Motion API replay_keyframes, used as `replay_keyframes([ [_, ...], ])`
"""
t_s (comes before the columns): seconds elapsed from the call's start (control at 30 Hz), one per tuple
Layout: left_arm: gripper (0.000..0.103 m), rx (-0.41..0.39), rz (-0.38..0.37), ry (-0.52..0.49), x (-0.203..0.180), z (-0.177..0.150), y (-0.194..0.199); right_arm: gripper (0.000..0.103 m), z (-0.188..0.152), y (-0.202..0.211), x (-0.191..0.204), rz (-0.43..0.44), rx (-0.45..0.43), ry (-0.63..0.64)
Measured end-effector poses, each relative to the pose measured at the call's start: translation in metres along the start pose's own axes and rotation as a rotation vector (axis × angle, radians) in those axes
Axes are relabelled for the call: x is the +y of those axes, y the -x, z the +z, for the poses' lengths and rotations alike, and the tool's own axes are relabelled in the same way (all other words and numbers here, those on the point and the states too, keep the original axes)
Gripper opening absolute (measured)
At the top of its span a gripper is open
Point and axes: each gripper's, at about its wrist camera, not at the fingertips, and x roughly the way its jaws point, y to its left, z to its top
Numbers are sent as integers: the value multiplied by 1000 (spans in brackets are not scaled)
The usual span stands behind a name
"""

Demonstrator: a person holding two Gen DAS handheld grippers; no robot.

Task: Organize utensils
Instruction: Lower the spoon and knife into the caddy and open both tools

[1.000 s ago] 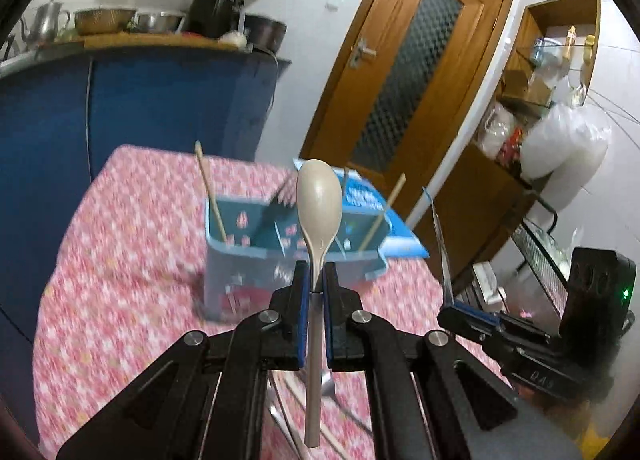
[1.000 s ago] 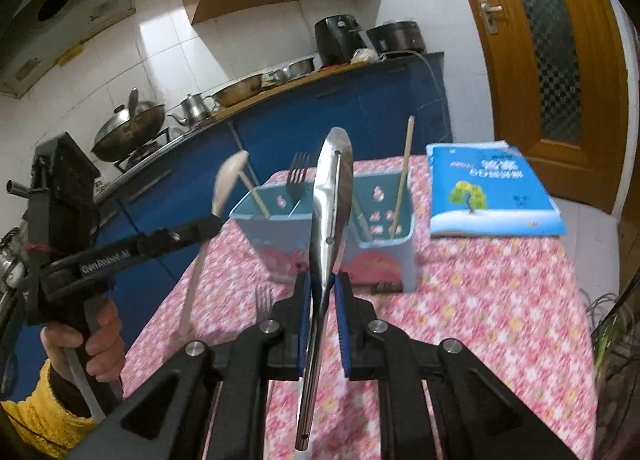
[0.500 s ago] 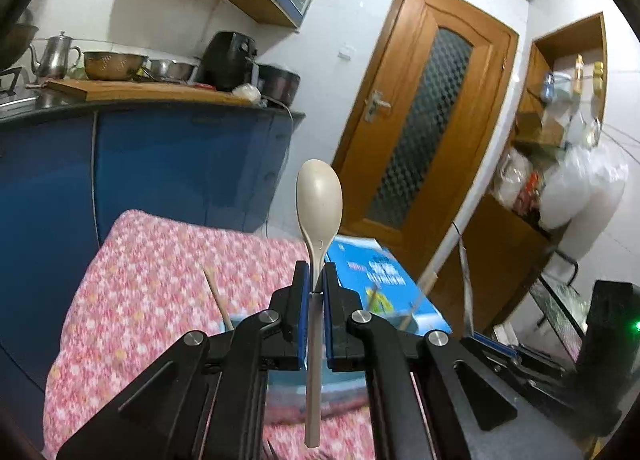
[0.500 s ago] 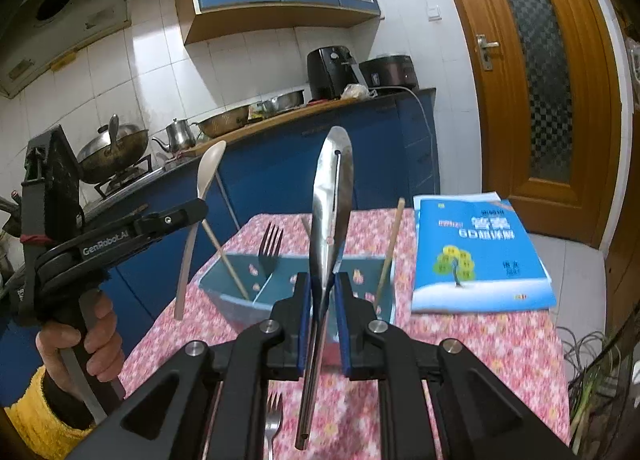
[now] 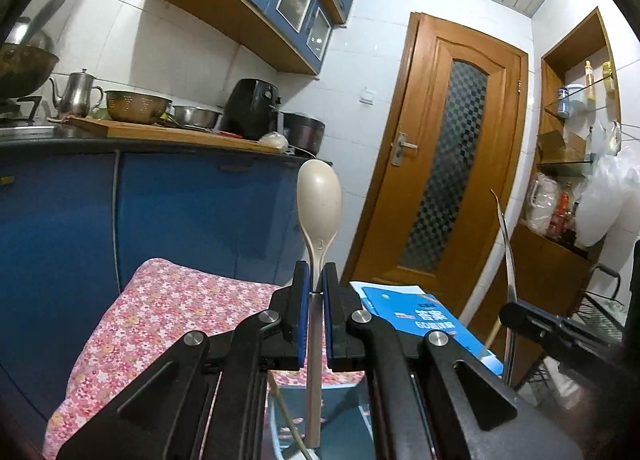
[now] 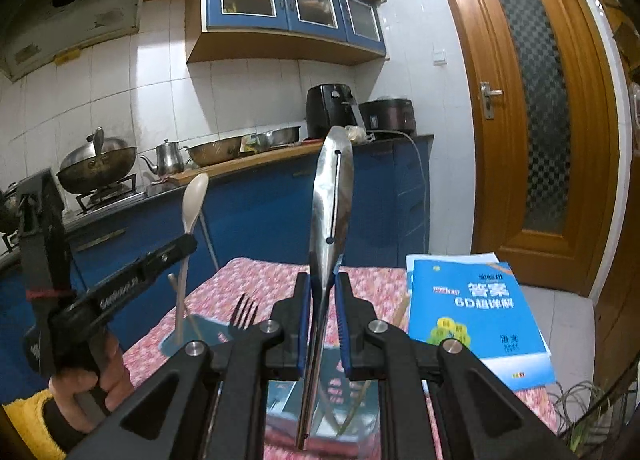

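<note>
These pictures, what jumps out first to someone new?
A cream spoon stands upright, clamped in the left gripper, dead centre. A shiny metal tool stands the same way in the right gripper. Below both sits a blue bin holding a fork, on a pink floral cloth.

Beige spoon (image 5: 319, 200) and steel tongs (image 6: 330, 196) upright above blue holder (image 6: 224, 334).

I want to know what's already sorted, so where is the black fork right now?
In the right wrist view the black fork stands tines-up in the blue utensil bin, just left of the right gripper, with the beige spoon beyond it.
</note>
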Motion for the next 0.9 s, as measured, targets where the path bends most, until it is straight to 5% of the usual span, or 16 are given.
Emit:
replay_keyframes([
  [0.53, 4, -20, 48, -50, 0, -34, -6, 14, -32, -39, 1, 0, -34, 125],
  [0.9, 5, 68, 37, -57, -2, -42, -2, 15, -40, -33, 4, 32, 22, 130],
])
